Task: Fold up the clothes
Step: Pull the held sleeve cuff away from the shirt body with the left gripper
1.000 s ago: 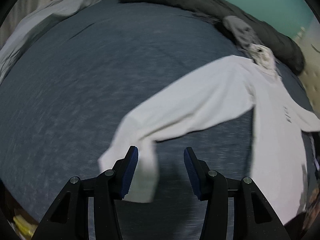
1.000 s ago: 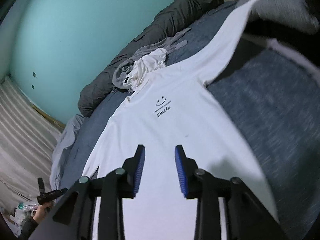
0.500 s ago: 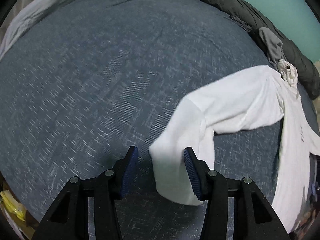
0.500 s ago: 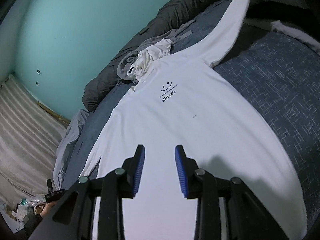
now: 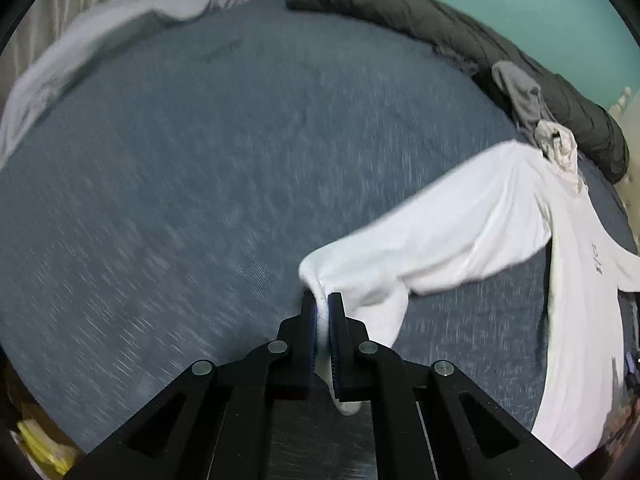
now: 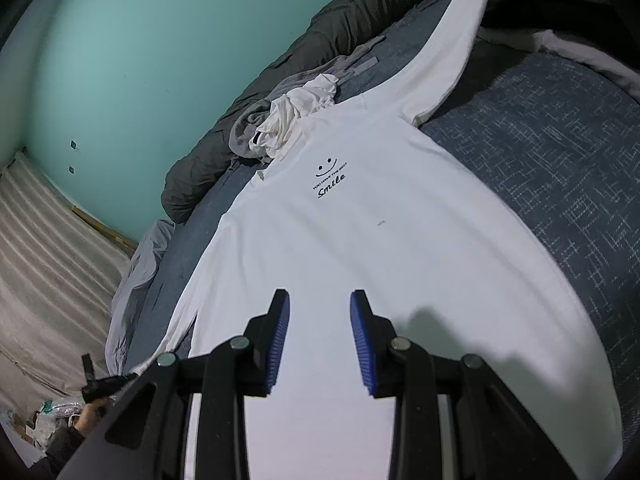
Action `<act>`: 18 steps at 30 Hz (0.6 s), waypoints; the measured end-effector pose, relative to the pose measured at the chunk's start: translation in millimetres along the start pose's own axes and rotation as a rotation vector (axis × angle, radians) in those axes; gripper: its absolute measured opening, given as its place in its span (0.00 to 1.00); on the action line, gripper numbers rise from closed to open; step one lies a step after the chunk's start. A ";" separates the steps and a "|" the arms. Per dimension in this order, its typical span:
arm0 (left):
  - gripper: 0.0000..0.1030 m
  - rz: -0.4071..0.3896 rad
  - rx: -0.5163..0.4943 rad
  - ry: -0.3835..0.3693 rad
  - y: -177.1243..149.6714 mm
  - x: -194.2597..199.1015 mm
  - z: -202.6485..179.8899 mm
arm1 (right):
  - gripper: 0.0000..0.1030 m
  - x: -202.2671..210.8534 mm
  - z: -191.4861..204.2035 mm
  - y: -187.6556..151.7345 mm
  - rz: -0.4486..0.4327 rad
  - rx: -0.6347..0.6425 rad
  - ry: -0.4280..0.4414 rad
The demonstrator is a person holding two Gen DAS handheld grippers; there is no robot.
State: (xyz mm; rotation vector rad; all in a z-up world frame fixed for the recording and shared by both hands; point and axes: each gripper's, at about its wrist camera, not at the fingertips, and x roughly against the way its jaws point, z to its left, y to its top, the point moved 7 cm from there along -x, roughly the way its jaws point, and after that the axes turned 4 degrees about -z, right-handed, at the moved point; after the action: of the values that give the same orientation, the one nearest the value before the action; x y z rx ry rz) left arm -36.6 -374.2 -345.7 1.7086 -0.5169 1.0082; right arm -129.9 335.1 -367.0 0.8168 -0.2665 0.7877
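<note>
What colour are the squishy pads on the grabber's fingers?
Blue, on black fingers. The right gripper's open pads show it best in the right wrist view.

Bedroom with a teal wall and a blue-covered bed

The teal wall (image 6: 132,60) rises behind the bed (image 5: 200,184), whose blue heathered cover fills both views. A dark grey duvet (image 5: 460,36) lies rolled along the wall side; pale ribbed curtains (image 6: 44,248) hang at left, in dim light.

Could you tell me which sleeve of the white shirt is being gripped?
The bent sleeve, pinched in the shut left gripper; the other sleeve lies straight, untouched.
</note>
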 end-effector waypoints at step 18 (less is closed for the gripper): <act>0.05 0.003 0.077 0.051 69.1 -18.1 59.7 | 0.30 -2.3 3.4 -4.5 0.011 0.041 -0.043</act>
State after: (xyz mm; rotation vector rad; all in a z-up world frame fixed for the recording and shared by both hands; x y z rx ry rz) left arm -75.6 -457.0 -328.5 1.7455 -0.4534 1.0828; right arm -128.0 329.5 -368.4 0.8721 -0.2946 0.7885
